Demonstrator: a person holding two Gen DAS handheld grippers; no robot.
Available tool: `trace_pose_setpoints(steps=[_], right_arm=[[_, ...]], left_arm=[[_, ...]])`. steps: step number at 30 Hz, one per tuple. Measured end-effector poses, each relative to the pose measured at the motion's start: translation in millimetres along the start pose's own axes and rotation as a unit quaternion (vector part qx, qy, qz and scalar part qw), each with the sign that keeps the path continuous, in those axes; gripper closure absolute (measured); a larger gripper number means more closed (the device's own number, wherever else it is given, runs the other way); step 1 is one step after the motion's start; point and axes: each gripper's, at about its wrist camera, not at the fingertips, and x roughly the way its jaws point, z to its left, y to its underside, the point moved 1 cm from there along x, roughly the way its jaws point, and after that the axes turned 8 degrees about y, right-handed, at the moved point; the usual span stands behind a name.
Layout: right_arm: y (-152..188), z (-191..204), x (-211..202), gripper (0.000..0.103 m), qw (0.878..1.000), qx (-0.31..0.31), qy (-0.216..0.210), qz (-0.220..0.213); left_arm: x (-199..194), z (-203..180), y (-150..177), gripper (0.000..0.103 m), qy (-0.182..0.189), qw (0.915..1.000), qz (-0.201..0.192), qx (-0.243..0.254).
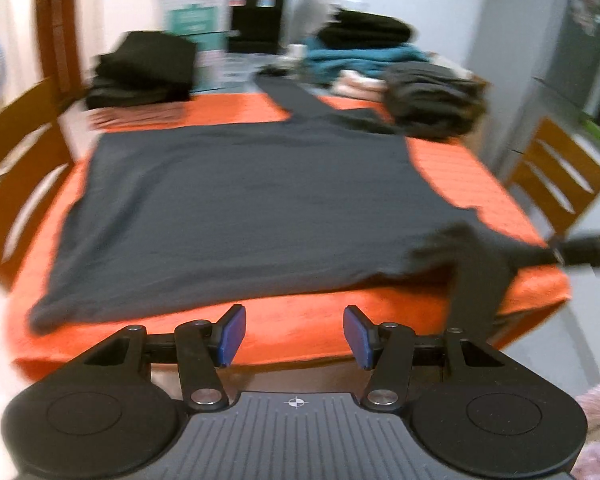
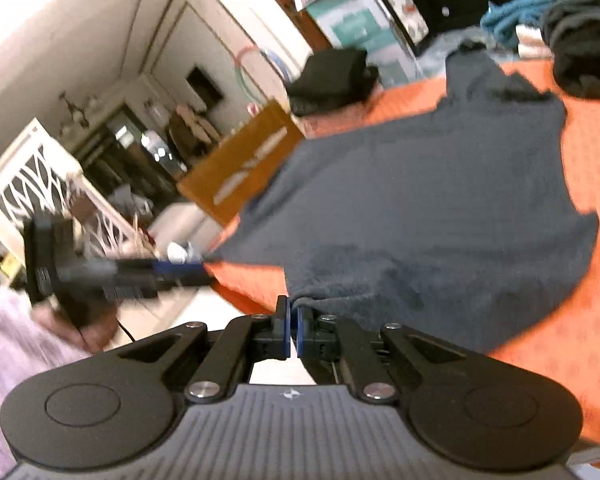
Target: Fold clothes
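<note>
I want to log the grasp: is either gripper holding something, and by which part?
The right gripper holds the dark shirt by its near edge. The left gripper is open and holds nothing.

Black left gripper and right gripper: blue pads, silver pivot screws, round black discs, ribbed grey housing with small crosshair mark. Wore fuzzy pale lilac sleeve. Thin black cable at hand.

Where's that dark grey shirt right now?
The dark grey shirt lies spread across the orange cloth on the table, between two piles of folded clothes at the far end. Its near right corner is pinched by the right gripper.
</note>
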Motion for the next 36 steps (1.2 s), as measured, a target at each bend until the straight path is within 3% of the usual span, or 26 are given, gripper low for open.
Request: trace_pose_setpoints(steps=[4,9,13,24,26,27,32,36], right_arm=[[-20.2,2.8,0.6,0.099,1.000,0.018,0.008,-0.017],[-43.4,6.8,2.0,0.099,0.998,0.038,0.018,-0.037],[-44.9,9.5,6.9,0.099,0.998,0.033,0.024,-0.039],[-50.5,10.6,0.8,0.099,0.996,0.063,0.007,-0.057],[-52.0,8.1,-3.5,0.099,0.996,0.070,0.005,-0.063],[-52.2,6.3,-5.1,0.099,0.995,0.071,0.008,-0.064],[-50.1,-4.4,-8.9,0.099,0.996,0.069,0.034,-0.052],[-37.4,-7.1,-5.0,0.092,0.997,0.022,0.071,0.010]], left_arm=[[19.6,-25.8,-5.1,0.046,0.060,0.9977,0.012,0.028],[44.4,-55.7,1.1,0.046,0.095,0.9934,0.031,0.056],[68.6,-63.2,6.5,0.046,0.087,0.9941,0.058,0.031],[127.4,-81.2,28.3,0.047,0.083,0.9936,0.076,0.009],[130.2,-79.8,32.5,0.071,0.090,0.9931,0.074,-0.003],[128.7,-77.6,33.4,0.096,0.097,0.9925,0.073,-0.008],[82.1,-66.1,27.8,0.097,0.112,0.9929,0.041,-0.001],[26.1,-59.4,17.3,0.097,0.127,0.9917,0.019,0.014]])
